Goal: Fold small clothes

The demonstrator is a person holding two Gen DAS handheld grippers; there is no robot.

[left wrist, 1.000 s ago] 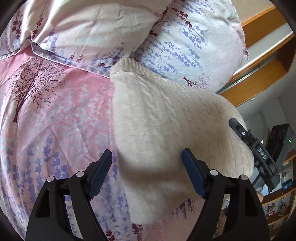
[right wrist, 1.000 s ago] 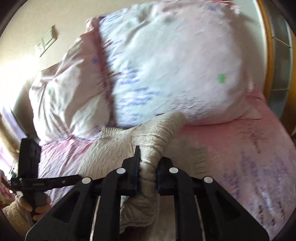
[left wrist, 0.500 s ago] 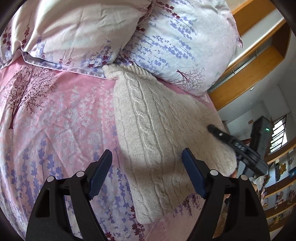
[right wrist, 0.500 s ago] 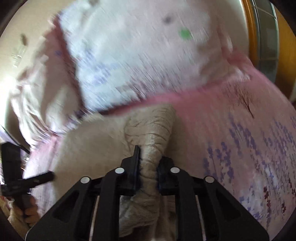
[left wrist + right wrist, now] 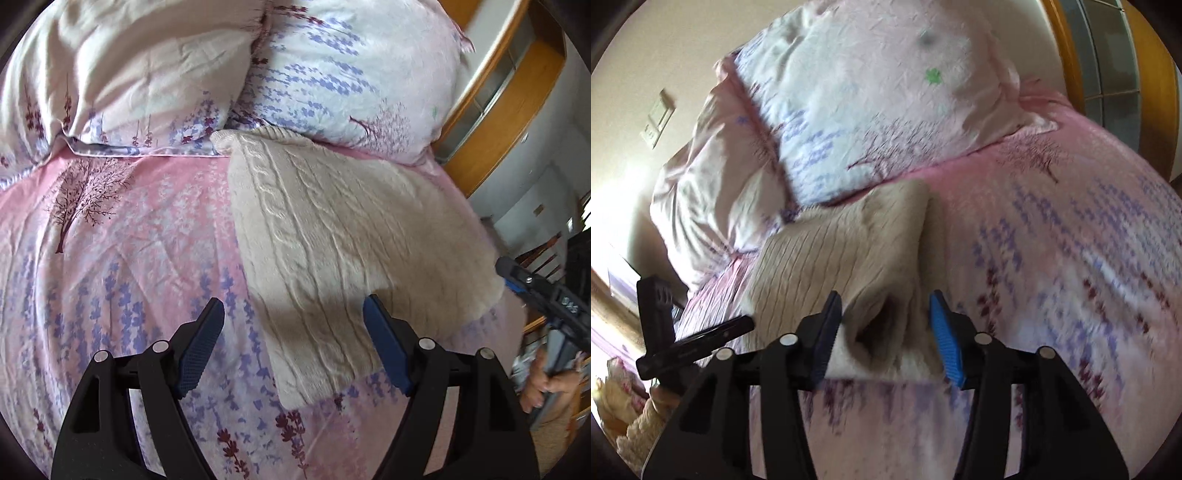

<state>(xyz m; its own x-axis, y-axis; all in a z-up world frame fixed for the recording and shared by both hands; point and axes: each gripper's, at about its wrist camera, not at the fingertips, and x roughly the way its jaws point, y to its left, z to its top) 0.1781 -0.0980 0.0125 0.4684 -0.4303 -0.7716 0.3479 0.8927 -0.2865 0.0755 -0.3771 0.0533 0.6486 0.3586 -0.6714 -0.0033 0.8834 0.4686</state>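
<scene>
While the cream knit sweater [image 5: 332,236] lies part-folded mid-frame on the bed [image 5: 122,258], right gripper [image 5: 886,328] is opening off its sleeve, left gripper [image 5: 293,345] wide, empty; further folds likely remain.

Sweater [image 5: 332,236] and pillows [image 5: 147,74] on bed [image 5: 129,258]

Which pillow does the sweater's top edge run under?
The blue-flowered pillow on the right; the sweater tucks beneath it, while the plainer cream pillow lies clear.

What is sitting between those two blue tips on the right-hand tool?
In the right wrist view, the cream cable-knit sweater's rolled edge lies between the opening jaws of the right tool, on the pink floral bedsheet.
</scene>
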